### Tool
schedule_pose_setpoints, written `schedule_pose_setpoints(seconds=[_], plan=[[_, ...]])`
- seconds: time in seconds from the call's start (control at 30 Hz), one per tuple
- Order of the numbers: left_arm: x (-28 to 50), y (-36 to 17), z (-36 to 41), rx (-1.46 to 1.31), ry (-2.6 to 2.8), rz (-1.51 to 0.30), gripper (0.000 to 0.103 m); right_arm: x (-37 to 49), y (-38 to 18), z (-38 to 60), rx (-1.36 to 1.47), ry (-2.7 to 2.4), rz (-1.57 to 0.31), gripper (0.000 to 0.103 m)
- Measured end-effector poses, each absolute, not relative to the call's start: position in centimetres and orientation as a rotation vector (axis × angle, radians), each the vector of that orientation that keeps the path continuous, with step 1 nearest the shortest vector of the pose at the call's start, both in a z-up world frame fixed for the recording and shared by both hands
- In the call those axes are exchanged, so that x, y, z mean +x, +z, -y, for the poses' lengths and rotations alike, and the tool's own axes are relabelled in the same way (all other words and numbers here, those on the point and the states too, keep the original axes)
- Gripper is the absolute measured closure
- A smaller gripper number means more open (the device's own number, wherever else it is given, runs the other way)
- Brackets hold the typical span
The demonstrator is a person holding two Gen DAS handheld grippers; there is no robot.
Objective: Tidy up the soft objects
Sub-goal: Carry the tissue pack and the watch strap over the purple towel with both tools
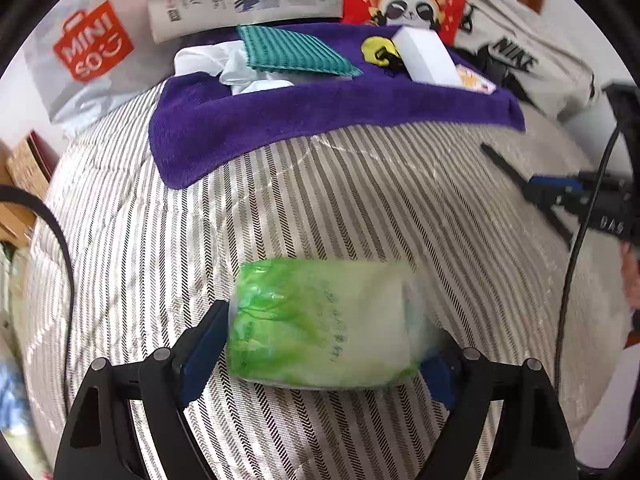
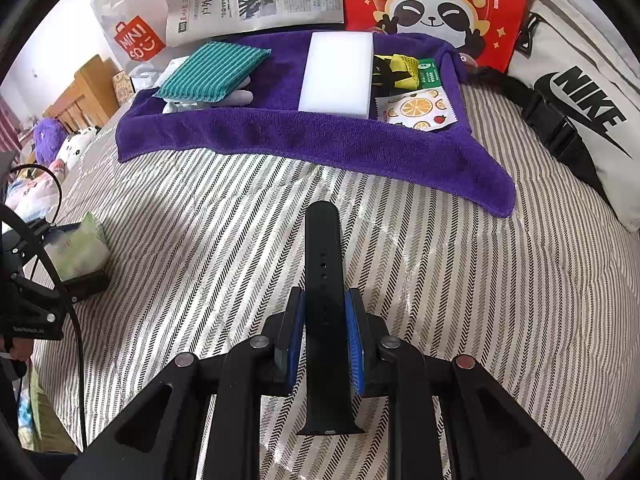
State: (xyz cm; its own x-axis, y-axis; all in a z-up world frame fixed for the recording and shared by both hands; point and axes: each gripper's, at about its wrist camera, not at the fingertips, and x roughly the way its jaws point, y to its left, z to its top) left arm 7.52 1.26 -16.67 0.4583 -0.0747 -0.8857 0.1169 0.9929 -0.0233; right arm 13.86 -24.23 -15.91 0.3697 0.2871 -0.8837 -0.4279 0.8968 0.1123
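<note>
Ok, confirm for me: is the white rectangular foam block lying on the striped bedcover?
No, the white rectangular foam block lies on the purple towel, not the striped bedcover.

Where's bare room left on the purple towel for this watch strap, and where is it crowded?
The free patch is the purple towel's near strip, bordered behind by the white foam block and the teal striped cloth. There is also a gap between those two. The right corner is crowded: fruit-print sachet, yellow-and-black item, green packet.

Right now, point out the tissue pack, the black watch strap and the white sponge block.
tissue pack (image 1: 320,324), left wrist view, middle of its green wrapper.
black watch strap (image 2: 323,264), right wrist view, holed stretch beyond the gripper.
white sponge block (image 2: 338,72), right wrist view, middle of top face.
</note>
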Motion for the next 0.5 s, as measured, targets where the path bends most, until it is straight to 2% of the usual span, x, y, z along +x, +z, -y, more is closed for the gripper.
schedule_pose_setpoints(seconds=[0.13,0.5], plan=[[7.8,-16.4,-1.5,0.042,-0.128,-1.077,0.031,13.8,-16.0,24.2,-0.150,0.460,-1.098,0.082],[7.4,-14.8,-0.7,0.041,-0.190,-1.053,0.032,14.0,-15.6,24.3,-0.133,0.460,-1.097,0.082]])
